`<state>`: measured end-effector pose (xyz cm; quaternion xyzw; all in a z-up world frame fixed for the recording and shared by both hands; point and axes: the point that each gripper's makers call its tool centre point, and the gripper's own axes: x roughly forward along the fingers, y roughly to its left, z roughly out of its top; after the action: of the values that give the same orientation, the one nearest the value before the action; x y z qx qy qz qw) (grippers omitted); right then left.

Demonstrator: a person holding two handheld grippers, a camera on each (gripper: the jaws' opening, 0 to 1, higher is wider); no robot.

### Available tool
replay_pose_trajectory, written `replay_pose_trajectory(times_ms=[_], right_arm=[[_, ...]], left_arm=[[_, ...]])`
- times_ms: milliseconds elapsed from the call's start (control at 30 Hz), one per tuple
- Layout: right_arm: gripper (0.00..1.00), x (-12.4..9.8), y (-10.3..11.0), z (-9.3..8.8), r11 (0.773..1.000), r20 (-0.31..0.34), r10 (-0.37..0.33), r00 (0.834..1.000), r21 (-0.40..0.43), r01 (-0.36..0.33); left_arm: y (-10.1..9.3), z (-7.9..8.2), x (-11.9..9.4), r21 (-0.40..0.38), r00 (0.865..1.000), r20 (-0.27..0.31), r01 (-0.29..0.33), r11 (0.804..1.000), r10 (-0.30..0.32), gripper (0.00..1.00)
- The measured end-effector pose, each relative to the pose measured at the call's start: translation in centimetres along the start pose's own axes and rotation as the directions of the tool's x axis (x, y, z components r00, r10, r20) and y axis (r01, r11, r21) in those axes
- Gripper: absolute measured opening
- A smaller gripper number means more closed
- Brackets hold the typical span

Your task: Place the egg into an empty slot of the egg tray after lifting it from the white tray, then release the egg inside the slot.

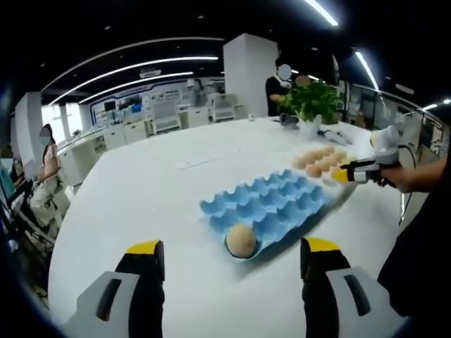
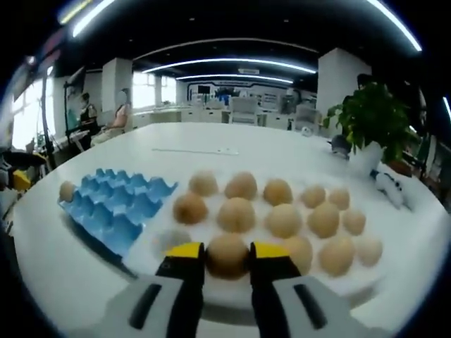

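Between the yellow tips of your right tool, an egg is sitting with both tips pressing its sides; the tool is closing on it, and the egg is resting at the near edge of the white tray. Beyond the tips, other eggs are lying in rows, one of them touching or nearly touching the gripped egg on its right. Left of the tool, the blue egg tray is lying just beside the white tray on the tabletop, with one egg already occupying its far-left corner and the remaining slots standing empty.

Ahead of your left tool, whose tips are standing wide apart and holding nothing, that same filled slot is lying closest. Your right tool is appearing to its right, over the white tray.

You are judged to be at the grasp, before the lift. Keep the squeeze light, since the shell is likely to crack under a hard pinch. Raise the egg straight up so it is clearing its neighbours, then carry it left over an empty slot and lower it before opening.
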<state>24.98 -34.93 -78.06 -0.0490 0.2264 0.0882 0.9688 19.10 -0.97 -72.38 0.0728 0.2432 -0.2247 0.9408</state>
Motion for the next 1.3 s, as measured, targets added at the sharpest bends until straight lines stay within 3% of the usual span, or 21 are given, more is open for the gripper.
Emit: replay_pose_trajectory(times_ms=[167, 500, 1067, 1300], right_arm=[[0.24, -0.2, -0.1, 0.4, 0.999, 0.003, 0.006, 1.000, 0.035, -0.006], [0.24, -1.2, 0.0, 3.6, 0.996, 0.079, 0.017, 0.997, 0.090, -0.024], [0.24, -0.9, 6.2, 5.6, 0.981, 0.112, 0.165, 0.980, 0.087, -0.175], [0.24, -0.5, 10.2, 6.4, 0.961, 0.122, 0.263, 0.957, 0.058, -0.271]], left_arm=[[0.1, 0.1, -0.1, -0.001, 1.000, 0.003, -0.003, 1.000, 0.003, 0.79], [0.2, 0.1, -0.1, -0.001, 1.000, 0.000, -0.002, 1.000, 0.002, 0.79], [0.6, -0.1, -0.2, -0.009, 1.000, -0.001, -0.008, 1.000, 0.008, 0.79], [0.5, -0.3, -0.1, -0.009, 1.000, -0.008, 0.002, 1.000, -0.002, 0.79]])
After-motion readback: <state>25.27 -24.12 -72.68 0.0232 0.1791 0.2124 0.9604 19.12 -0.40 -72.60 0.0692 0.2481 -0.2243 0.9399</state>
